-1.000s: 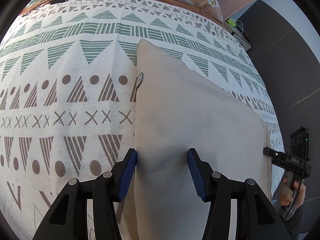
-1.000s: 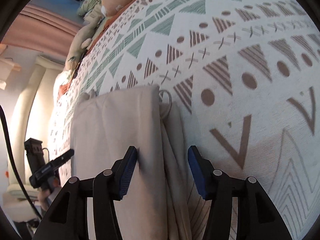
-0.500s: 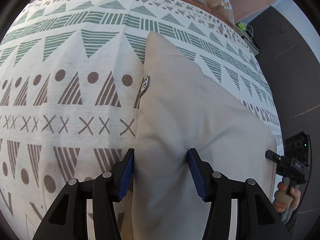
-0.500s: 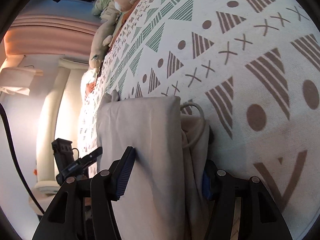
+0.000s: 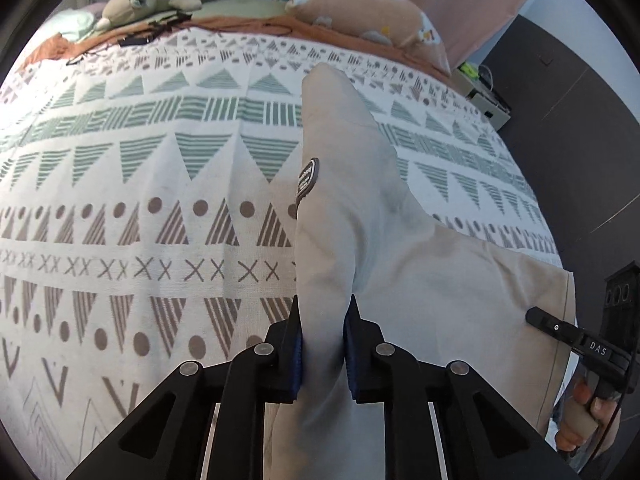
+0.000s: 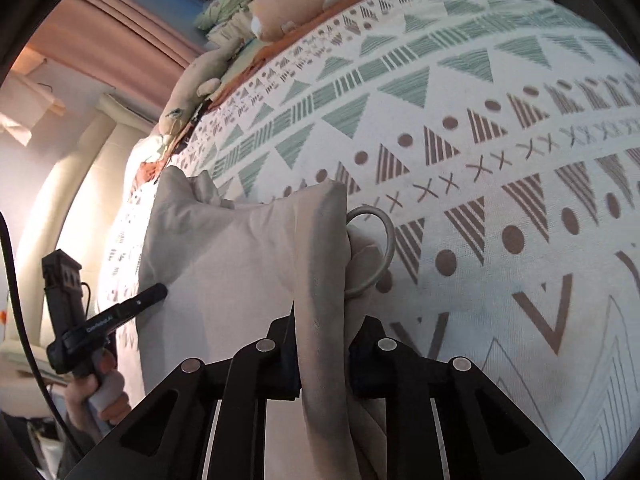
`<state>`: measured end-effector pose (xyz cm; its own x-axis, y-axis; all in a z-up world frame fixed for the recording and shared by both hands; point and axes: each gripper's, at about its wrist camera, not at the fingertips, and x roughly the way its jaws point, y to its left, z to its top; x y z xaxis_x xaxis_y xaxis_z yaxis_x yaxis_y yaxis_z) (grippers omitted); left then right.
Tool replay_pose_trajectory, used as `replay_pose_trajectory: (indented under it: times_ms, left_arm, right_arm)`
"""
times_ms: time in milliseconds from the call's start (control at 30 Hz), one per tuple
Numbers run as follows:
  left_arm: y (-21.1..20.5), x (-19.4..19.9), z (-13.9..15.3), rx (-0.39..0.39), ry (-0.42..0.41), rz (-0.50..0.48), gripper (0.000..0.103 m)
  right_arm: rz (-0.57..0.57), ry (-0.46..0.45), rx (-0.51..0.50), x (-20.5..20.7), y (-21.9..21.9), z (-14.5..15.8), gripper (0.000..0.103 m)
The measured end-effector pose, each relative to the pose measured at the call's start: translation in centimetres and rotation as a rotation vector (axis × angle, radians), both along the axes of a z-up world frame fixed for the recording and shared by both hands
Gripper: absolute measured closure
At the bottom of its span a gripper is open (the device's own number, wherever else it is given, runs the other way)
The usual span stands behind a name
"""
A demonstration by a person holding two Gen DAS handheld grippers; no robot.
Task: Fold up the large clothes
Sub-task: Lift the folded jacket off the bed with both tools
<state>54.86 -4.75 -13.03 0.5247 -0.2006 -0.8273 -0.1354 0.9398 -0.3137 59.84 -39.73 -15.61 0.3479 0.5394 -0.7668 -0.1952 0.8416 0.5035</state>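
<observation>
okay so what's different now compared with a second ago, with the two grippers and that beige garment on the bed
Both grippers took hold: the left gripper and right gripper, open astride the beige garment before, are closing and now pinch its near edge. That edge has been lifted off the patterned bedspread into raised folds. The garment's far end still rests there, and the pillows are unchanged.

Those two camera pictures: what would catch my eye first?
A beige folded garment lies on a white bedspread with green and brown triangles. Both black claws are closing on its bunched edge: the left claw and the right claw. A grey drawstring loop pokes out beside the right claw.
</observation>
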Motion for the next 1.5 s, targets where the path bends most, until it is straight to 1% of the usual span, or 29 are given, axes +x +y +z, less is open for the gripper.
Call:
replay_pose_trajectory:
  times_ms: [167,533,833,1033,1200,1300,1500]
  left_arm:
    - [-0.4,-2.7,3.0,0.012,-0.052,-0.008,0.086]
    - [-1.7,-8.8,9.3,0.021,-0.183,-0.036,0.087]
    - [-1.1,-14.4,12.7,-0.022,-0.267,-0.048,0.088]
    - [-1.5,-16.2,14.1,-0.013,-0.286,-0.044,0.088]
    - [-2.5,-16.9,15.6,-0.015,-0.311,-0.038,0.088]
    - [-4.0,-17.2,16.6,-0.003,-0.334,-0.05,0.088]
    - [-8.1,-17.2,18.6,-0.02,-0.361,-0.091,0.088]
  right_arm:
    - [-0.021,-0.09,-0.039,-3.2,0.4,3.3,0.086]
    - [-0.079,-0.24,-0.088,-10.6,0.6,9.5,0.087]
    - [-0.087,-0.33,-0.13,-15.8,1.9,13.9,0.088]
    - [-0.072,-0.383,-0.122,-18.7,2.0,15.7,0.088]
    - [-0.07,-0.416,-0.106,-18.9,0.7,17.7,0.089]
    - [-0.074,-0.46,-0.099,-19.5,-0.4,19.3,0.089]
    - [-0.098,-0.521,-0.115,-20.7,-4.1,22.1,0.089]
